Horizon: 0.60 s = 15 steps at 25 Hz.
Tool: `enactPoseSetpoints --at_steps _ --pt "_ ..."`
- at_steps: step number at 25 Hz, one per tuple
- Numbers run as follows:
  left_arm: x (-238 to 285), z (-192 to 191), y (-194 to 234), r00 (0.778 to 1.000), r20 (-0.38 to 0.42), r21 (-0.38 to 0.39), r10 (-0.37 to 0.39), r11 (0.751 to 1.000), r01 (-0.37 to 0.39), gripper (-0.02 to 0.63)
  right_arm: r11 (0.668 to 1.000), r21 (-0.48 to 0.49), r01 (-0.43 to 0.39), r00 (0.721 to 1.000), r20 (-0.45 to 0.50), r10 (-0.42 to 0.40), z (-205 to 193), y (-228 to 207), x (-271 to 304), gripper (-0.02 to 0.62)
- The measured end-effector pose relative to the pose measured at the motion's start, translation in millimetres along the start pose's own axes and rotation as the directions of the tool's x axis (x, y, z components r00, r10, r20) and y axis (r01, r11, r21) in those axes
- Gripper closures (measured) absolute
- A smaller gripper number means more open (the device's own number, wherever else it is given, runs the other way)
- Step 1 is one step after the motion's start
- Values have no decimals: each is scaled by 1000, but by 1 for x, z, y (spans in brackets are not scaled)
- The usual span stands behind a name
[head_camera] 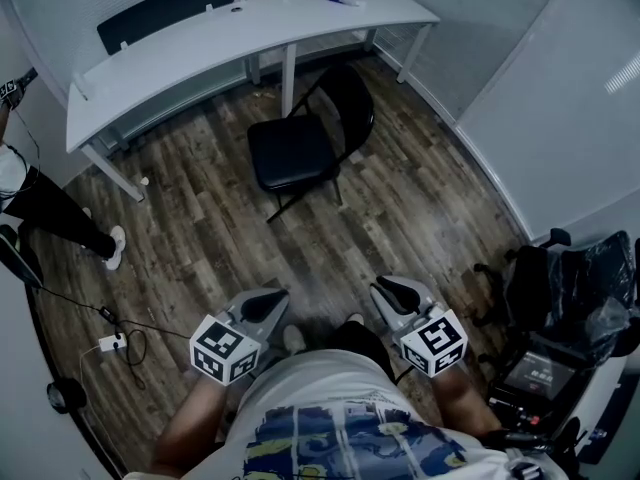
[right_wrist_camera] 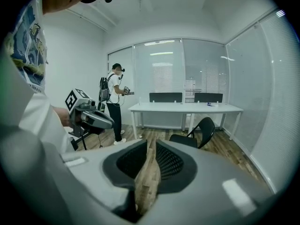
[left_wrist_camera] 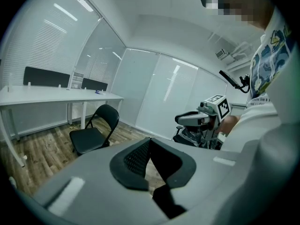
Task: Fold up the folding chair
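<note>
**Status.** The folding chair (head_camera: pixel 295 153) stands fully open, well ahead of both tongs and slightly nearer the right pair's line. Its seat is level and its backrest is on the far side, close to the white desk (head_camera: pixel 200 43). Neither pair touches it, so folding has not begun.

**Tongs.** The left tongs (head_camera: pixel 265 305) are closed with pads meeting and nothing between them. The right tongs (head_camera: pixel 398 293) stand slightly parted, with only bare floor showing through the narrow gap. Both are held low, just in front of the person's body.

**Hazards, as judged:**
- Grip: the left pair cannot take hold unless opened. The right pair's gap looks too narrow for the frame tube or seat edge, so a push instead of a grasp would probably slide the chair across the wood floor.
- Tipping: lifting the seat front with one pair while the backrest is unsteadied could rock the chair backward into the desk leg beyond it.
- Pinching: a jaw placed near the seat hinge could be trapped as the frame closes.
- Approach: a cable (head_camera: pixel 120 333) lies on the floor just left of the left tongs, and a second person (right_wrist_camera: pixel 112 102) stands farther off on that side — both are trip or collision risks on the way to the chair.
</note>
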State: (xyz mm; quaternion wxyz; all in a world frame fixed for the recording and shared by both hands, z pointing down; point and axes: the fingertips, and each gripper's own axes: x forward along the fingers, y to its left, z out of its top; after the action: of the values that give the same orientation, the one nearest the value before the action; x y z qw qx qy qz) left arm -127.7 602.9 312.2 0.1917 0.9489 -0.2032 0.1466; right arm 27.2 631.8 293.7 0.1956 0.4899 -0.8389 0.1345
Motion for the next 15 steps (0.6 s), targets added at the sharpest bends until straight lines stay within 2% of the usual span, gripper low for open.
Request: enactPoseSetpoints --at_steps 6,15 --pt "11 -1 11 1000 6 -10 13 1000 -13 583 1000 -2 18 1000 -16 -18 -5 -14 6 518" --pt "45 18 35 999 -4 -30 52 998 -52 578 1000 23 1 1000 -12 -1 6 -68 35 509"
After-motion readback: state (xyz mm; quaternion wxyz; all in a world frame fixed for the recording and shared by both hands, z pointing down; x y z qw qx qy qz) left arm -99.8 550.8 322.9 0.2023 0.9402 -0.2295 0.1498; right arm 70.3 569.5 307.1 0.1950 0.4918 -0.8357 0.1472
